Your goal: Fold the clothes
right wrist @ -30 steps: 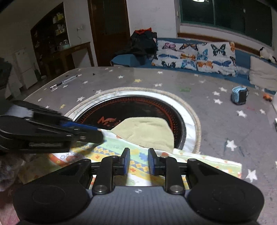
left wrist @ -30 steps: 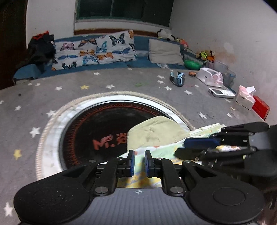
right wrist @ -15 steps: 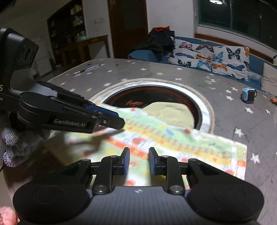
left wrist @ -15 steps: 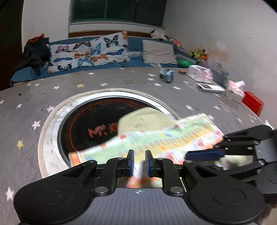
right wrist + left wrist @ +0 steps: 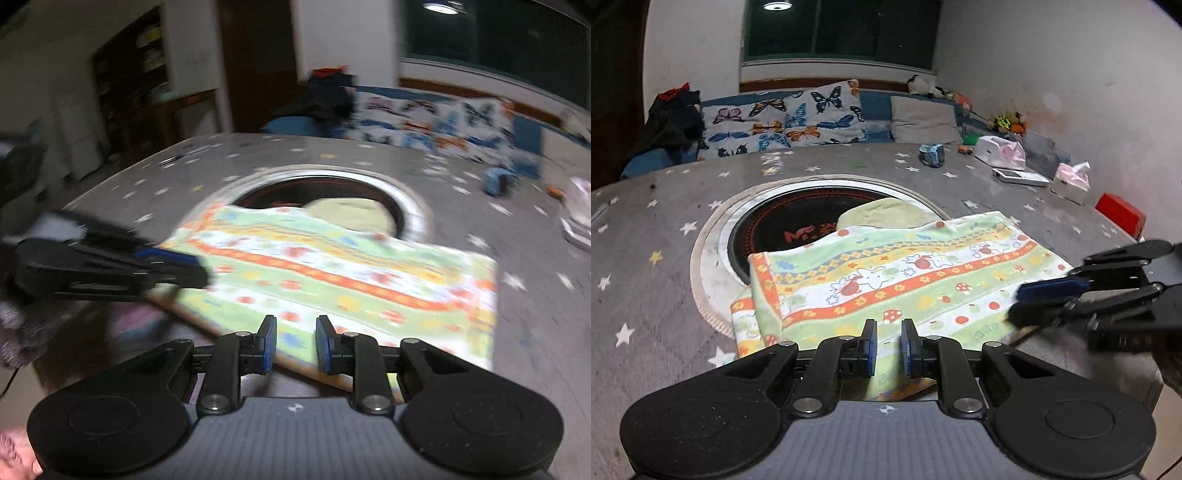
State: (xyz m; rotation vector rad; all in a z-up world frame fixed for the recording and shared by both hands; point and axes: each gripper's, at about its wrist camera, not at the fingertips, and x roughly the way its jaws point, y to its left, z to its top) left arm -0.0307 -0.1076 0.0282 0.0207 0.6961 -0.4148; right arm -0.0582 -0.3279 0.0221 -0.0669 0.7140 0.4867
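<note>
A striped cartoon-print towel (image 5: 923, 280) lies spread over the grey star-print table (image 5: 657, 295), its far edge over the round black hotplate (image 5: 768, 236). My left gripper (image 5: 887, 332) is shut on the towel's near edge at its left part, fabric showing between the blue pads. My right gripper (image 5: 295, 328) is shut on the same edge further right; that view is motion-blurred. Each gripper shows in the other's view: the right gripper (image 5: 1015, 304) at the towel's right, the left gripper (image 5: 203, 271) at the towel (image 5: 332, 273) left side. A pale yellow cloth (image 5: 882, 216) lies partly under the towel.
At the table's right stand a red box (image 5: 1121, 214), two tissue packs (image 5: 1069, 181), a white flat device (image 5: 1019, 176) and a blue object (image 5: 932, 154). Behind are butterfly cushions (image 5: 783, 122) and dark clothes (image 5: 676, 118). A gloved hand (image 5: 14, 332) holds the left gripper.
Both grippers have drawn back toward the near table edge, taking the towel along. The towel, bunched a second ago, swung up and now lies spread flat.
</note>
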